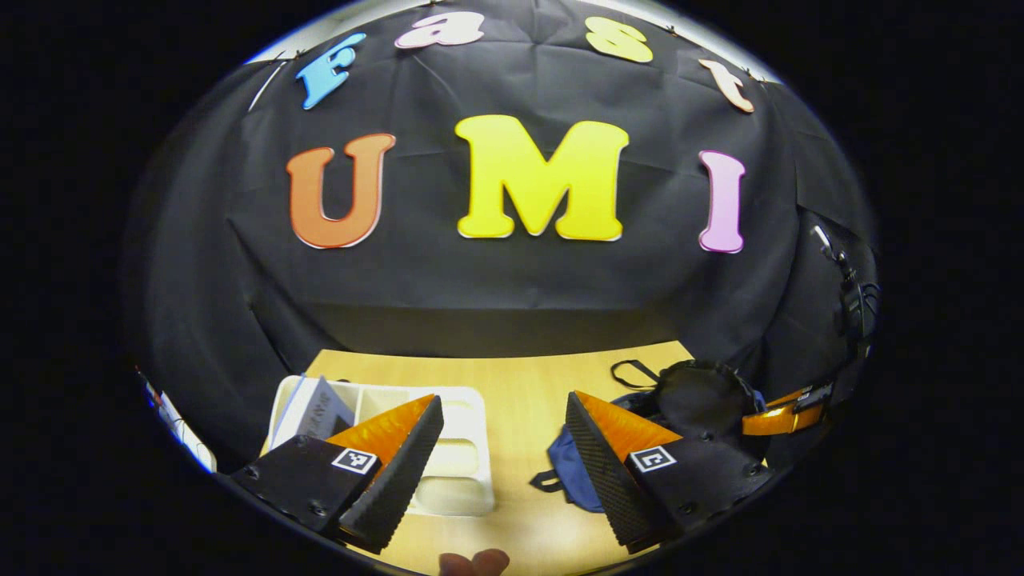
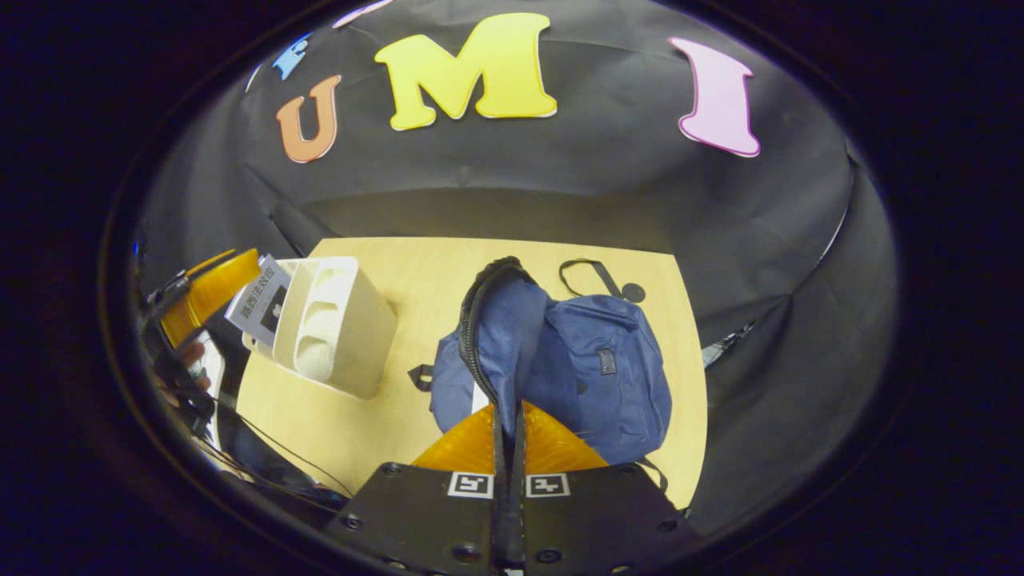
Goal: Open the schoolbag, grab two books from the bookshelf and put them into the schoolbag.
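Observation:
The blue schoolbag (image 2: 592, 360) lies on the wooden table (image 2: 416, 272). My right gripper (image 2: 508, 408) is shut on the bag's black zip edge (image 2: 478, 320), holding it lifted. In the left gripper view the bag (image 1: 572, 472) lies at the right with its dark flap (image 1: 704, 392) raised, and the right gripper (image 1: 780, 416) is behind it. A white bookshelf (image 2: 344, 328) stands to the left of the bag with a book (image 2: 260, 300) in it. My left gripper (image 1: 504, 400) is open above the bookshelf (image 1: 468, 472), near the book (image 1: 312, 408), and holds nothing.
The left gripper (image 2: 208, 292) and a hand (image 2: 188, 360) sit at the far left of the right gripper view, with thin cables (image 2: 280, 456) trailing below. A black strap loop (image 2: 588, 276) lies behind the bag. The black cloth wall closes the table's back.

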